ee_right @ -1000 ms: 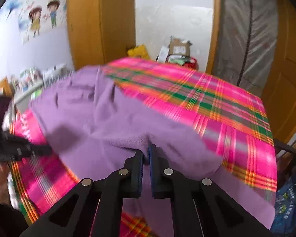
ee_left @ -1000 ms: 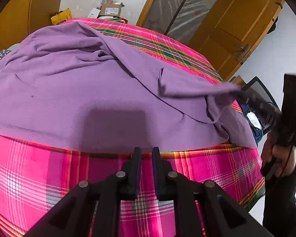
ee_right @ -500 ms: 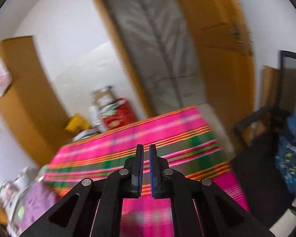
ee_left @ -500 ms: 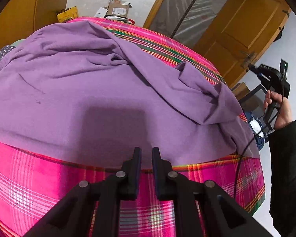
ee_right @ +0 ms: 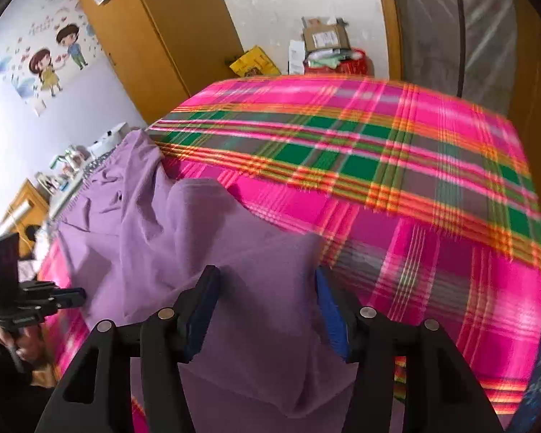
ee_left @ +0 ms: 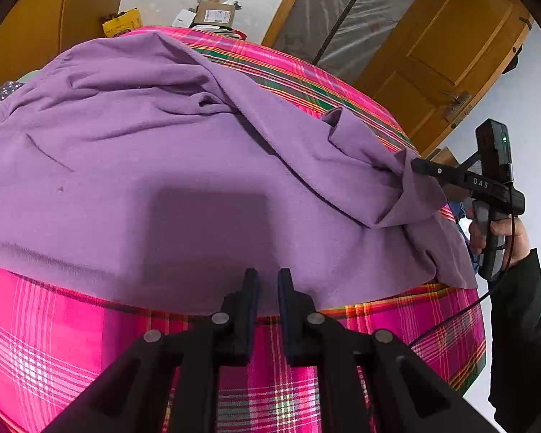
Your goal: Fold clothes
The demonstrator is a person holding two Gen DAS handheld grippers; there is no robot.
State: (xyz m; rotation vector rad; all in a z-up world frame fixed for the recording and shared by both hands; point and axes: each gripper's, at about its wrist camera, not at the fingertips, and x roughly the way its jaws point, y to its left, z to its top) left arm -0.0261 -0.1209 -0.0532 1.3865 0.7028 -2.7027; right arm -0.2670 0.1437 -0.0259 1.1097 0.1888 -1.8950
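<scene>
Since half a second ago my right claw (ee_right: 267, 310) has swung back down from the doorway to the purple garment (ee_right: 184, 252); its jaws are opening, with a raised fold of cloth standing between them but not pinched.

From the left wrist: my left claw (ee_left: 267, 306) hovers over the garment's (ee_left: 184, 166) near hem, jaws narrowly apart with nothing between them, released. The garment lies spread across the bed's plaid blanket (ee_left: 54, 342), its long axis running left to right. At its right end the right claw (ee_left: 420, 167) reaches into a bunched, lifted corner.

From the right wrist: the fold sits directly ahead between the blue pads (ee_right: 202, 310), the rest of the garment trailing away to the left toward the left claw (ee_right: 74, 296). Bare blanket (ee_right: 396, 180) stretches ahead and right.

My read: the right hand is plainly nearer this corner, so closing straight ahead should take it, then carry it leftward along the long axis.
</scene>
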